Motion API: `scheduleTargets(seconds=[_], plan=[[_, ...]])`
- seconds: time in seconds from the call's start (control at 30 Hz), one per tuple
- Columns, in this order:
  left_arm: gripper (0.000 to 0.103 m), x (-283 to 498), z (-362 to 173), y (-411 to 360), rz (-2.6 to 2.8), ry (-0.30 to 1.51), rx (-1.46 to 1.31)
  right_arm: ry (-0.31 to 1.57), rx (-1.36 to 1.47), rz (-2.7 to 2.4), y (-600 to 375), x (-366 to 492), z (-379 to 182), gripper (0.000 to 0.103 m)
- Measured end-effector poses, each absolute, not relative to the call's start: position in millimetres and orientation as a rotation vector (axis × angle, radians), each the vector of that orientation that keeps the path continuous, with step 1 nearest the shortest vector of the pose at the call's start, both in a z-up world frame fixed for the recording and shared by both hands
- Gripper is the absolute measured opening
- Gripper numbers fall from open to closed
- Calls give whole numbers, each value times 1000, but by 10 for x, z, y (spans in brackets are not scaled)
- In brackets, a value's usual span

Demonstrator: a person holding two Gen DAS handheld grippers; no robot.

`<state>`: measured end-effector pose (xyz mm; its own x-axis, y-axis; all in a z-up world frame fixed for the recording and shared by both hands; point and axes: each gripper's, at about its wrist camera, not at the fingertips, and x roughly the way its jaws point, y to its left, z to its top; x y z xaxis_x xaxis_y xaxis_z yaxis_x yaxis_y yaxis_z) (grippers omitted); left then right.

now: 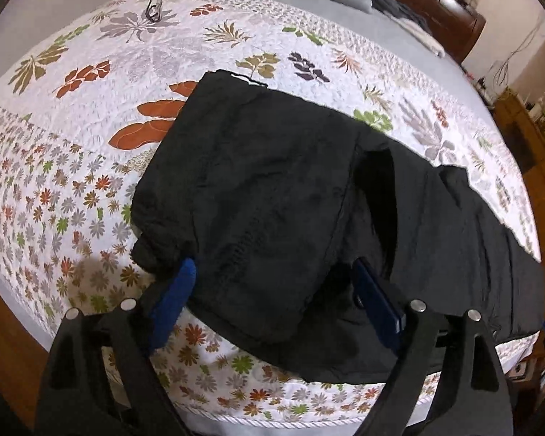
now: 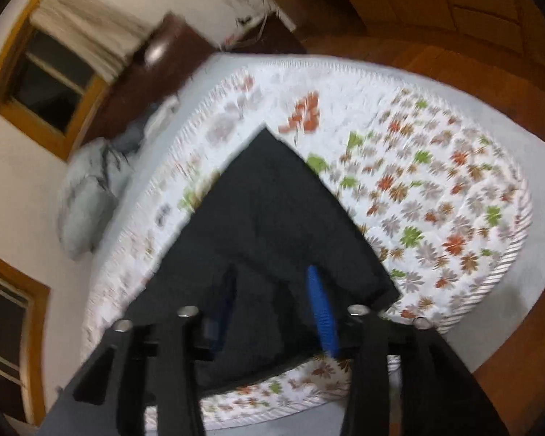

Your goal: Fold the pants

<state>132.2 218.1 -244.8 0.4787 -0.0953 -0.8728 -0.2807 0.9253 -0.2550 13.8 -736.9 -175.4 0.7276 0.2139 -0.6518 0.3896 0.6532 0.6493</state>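
I'm looking down at a bed (image 1: 25, 25) with a pale grey sheet, covered across most of its top by a white quilt (image 1: 91, 167) printed with leaves and small flowers in orange, green and grey. In my right wrist view the same quilt (image 2: 436, 196) is blurred, with wooden floor (image 2: 436, 61) beyond the bed's edge and a window (image 2: 47, 83) in a wooden frame on the wall.

The black pants (image 1: 272, 196) lie flat on the quilt, folded over themselves: a doubled, wrinkled upper layer sits toward the left of my left view, and a single long stretch runs off to the right edge. From the right wrist the pants (image 2: 258, 218) show as a dark wedge with a corner pointing away from me.

My left gripper (image 1: 276, 290) hangs over the near edge of the pants with its blue fingers (image 1: 174, 298) spread wide, the cloth below them and not pinched. My right gripper (image 2: 274, 309) also stands parted, about half way, its blue fingers (image 2: 321, 312) above the black fabric with nothing clamped.

A small dark clip-like object (image 1: 154, 9) lies far off on the quilt; I cannot tell what it is.
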Motion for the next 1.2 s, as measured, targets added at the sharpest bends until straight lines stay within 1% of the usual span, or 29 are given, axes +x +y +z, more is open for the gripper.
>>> scheduleTargets(seconds=[0.03, 0.2, 0.3, 0.43, 0.5, 0.57, 0.73, 0.93, 1.07, 1.1, 1.13, 1.2], plan=[[88, 1302, -2438, 2205, 112, 1062, -411, 752, 891, -128, -7420, 32, -1727, 56], [90, 1202, -2313, 2268, 131, 993, -476, 698, 1048, -135, -7600, -308, -1875, 56], [90, 1176, -2282, 2269, 158, 990, -463, 688, 1101, -146, -7652, -356, -1993, 57], [90, 1164, -2295, 2342, 168, 999, -522, 677, 1154, -139, -7645, -344, -2132, 58], [91, 1168, -2328, 2358, 176, 1015, -535, 678, 1160, -133, -7630, -322, -2166, 60], [91, 1172, -2355, 2353, 184, 1027, -526, 683, 1167, -137, -7628, -296, -2200, 70], [91, 1172, -2424, 2342, 199, 1048, -528, 674, 1192, -122, -7621, -265, -2281, 75], [91, 1197, -2431, 2333, 211, 1055, -525, 637, 1231, -98, -7595, -176, -2381, 76], [91, 1214, -2422, 2329, 217, 1059, -518, 583, 1293, -86, -7624, -273, -2520, 69], [91, 1224, -2425, 2333, 216, 1061, -521, 576, 1300, -86, -7620, -277, -2515, 70], [91, 1229, -2431, 2334, 217, 1063, -525, 569, 1299, -79, -7608, -248, -2491, 74], [91, 1242, -2456, 2330, 220, 1072, -531, 552, 1308, -27, -7577, -147, -2478, 74]])
